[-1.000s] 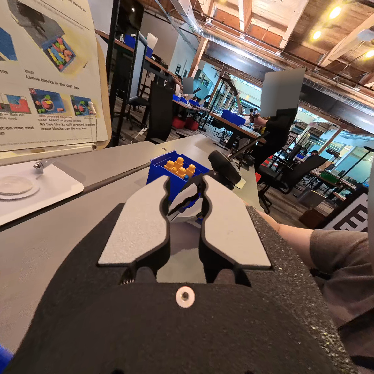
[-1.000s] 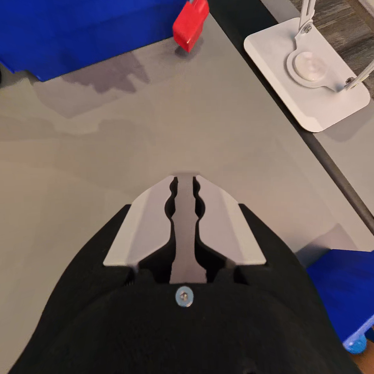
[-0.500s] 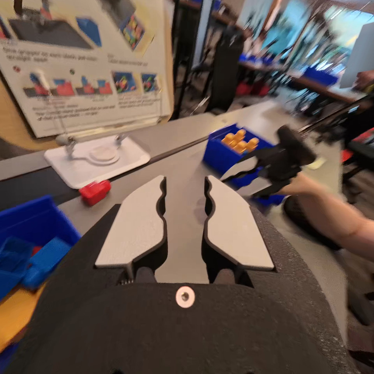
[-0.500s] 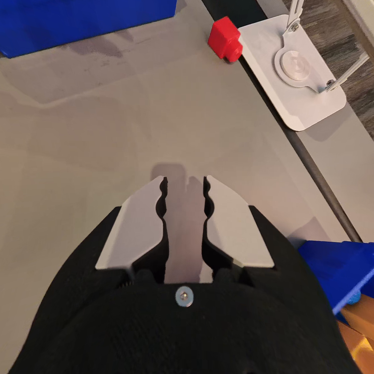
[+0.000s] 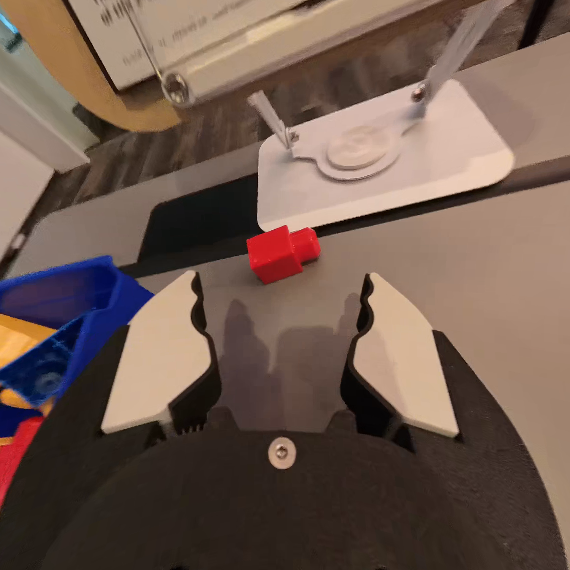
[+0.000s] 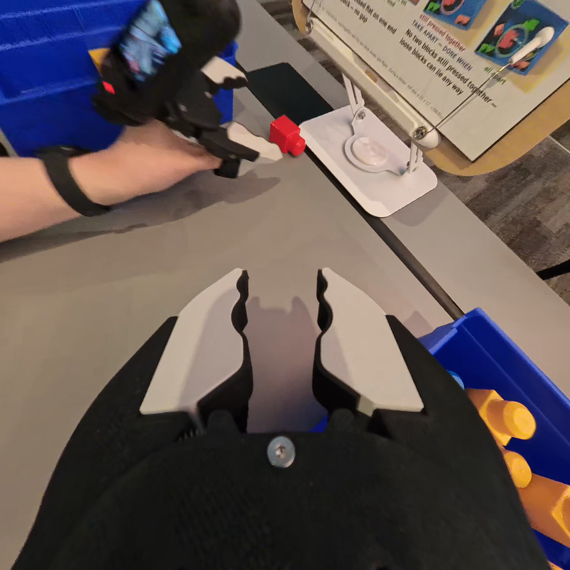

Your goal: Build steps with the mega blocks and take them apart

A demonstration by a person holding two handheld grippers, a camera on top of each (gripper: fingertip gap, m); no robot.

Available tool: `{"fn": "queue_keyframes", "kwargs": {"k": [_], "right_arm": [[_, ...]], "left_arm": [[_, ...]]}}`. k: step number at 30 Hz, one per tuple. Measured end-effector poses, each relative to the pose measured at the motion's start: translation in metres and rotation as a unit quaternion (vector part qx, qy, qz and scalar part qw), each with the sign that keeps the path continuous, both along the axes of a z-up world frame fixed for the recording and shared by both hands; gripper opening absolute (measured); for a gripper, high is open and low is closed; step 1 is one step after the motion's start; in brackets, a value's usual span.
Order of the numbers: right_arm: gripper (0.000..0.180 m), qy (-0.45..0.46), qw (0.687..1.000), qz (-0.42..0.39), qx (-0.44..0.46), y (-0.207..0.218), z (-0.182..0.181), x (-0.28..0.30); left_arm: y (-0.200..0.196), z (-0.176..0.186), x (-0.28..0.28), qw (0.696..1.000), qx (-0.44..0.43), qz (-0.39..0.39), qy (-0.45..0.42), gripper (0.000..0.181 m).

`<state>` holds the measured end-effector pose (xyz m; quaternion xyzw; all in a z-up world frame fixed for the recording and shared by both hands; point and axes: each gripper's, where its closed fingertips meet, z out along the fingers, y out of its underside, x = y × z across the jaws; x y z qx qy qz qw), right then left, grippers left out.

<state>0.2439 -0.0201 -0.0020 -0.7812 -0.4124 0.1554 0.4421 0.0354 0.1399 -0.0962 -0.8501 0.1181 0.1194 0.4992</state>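
Note:
A small red block (image 5: 281, 255) lies on its side on the grey table, its stud pointing right, close to the table's far edge. My left gripper (image 5: 281, 279) is wide open and empty, its tips just short of the block. In the right wrist view the same red block (image 6: 285, 134) lies beside the left gripper (image 6: 256, 114), which a hand holds. My right gripper (image 6: 282, 274) is open and empty over bare table. Orange blocks (image 6: 505, 422) lie in a blue bin (image 6: 481, 345) at my right.
A white stand base (image 5: 382, 172) sits just behind the red block and carries an instruction board (image 6: 438, 52). A blue bin (image 5: 77, 296) with blue, orange and red blocks is at the left. A dark gap (image 6: 410, 256) runs between two tables. Across from one pair of fingers to the other is roughly 30 centimetres.
My left gripper has swung left and down towards the red block and opened wide. My right gripper has opened wider and tilted up, bringing the left gripper and hand into view.

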Motion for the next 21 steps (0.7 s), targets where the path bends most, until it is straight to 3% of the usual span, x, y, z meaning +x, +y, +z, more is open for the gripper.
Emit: {"fn": "queue_keyframes", "kwargs": {"k": [9, 14, 21], "right_arm": [[0.044, 0.025, 0.999, 0.028, 0.012, -0.012, 0.020, 0.001], [0.044, 0.018, 0.999, 0.043, 0.020, -0.018, 0.026, 0.002], [0.044, 0.028, 0.998, 0.052, 0.026, -0.025, 0.035, 0.000]], "left_arm": [[0.038, -0.045, -0.008, 0.974, -0.077, 0.092, -0.191, 0.095], [0.046, -0.056, -0.016, 0.969, -0.097, 0.119, -0.194, 0.092], [0.050, -0.060, -0.016, 0.974, -0.115, 0.112, -0.159, 0.068]]}}
